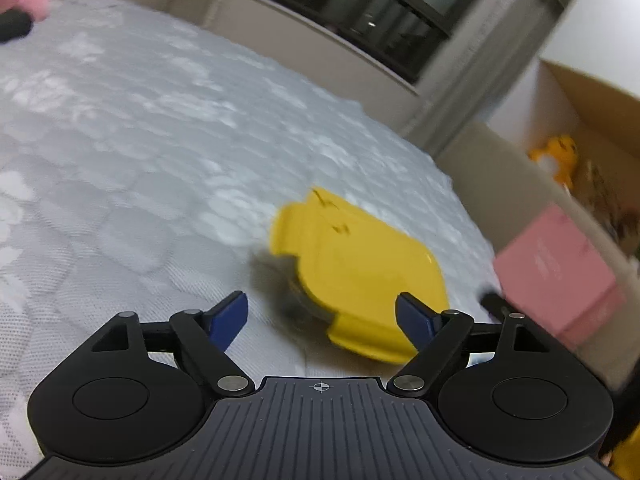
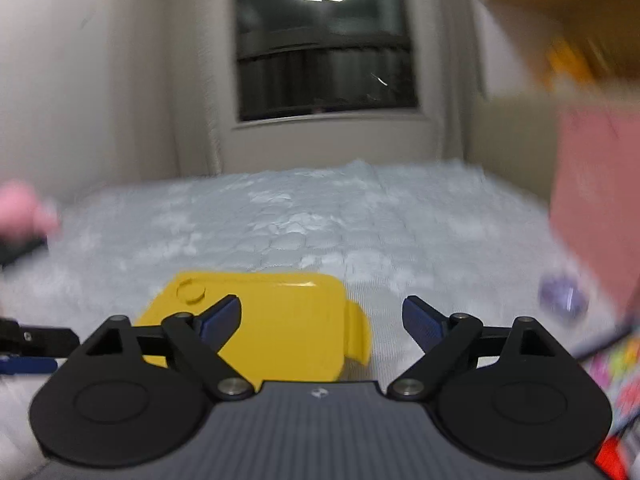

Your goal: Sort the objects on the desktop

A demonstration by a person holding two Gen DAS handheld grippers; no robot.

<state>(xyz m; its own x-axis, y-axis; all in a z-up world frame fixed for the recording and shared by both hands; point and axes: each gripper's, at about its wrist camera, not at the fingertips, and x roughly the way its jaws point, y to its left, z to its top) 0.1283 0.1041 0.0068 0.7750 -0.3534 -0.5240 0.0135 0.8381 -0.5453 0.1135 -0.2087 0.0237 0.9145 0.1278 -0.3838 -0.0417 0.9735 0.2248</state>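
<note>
The yellow plastic lid (image 1: 352, 264) lay flat on the pale quilted bedcover (image 1: 160, 152), its side tabs jutting out and a round raised button near one corner. Beside it stood a pink box (image 1: 560, 276), blurred.

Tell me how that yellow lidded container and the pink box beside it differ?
The yellow container lies flat and low on the quilted bedding; the pink box stands taller at the bedding's edge. The yellow container is glossy with rounded corners and side tabs; the pink box looks matte with square edges. Both are free: neither pair of tongs grips them.
</note>
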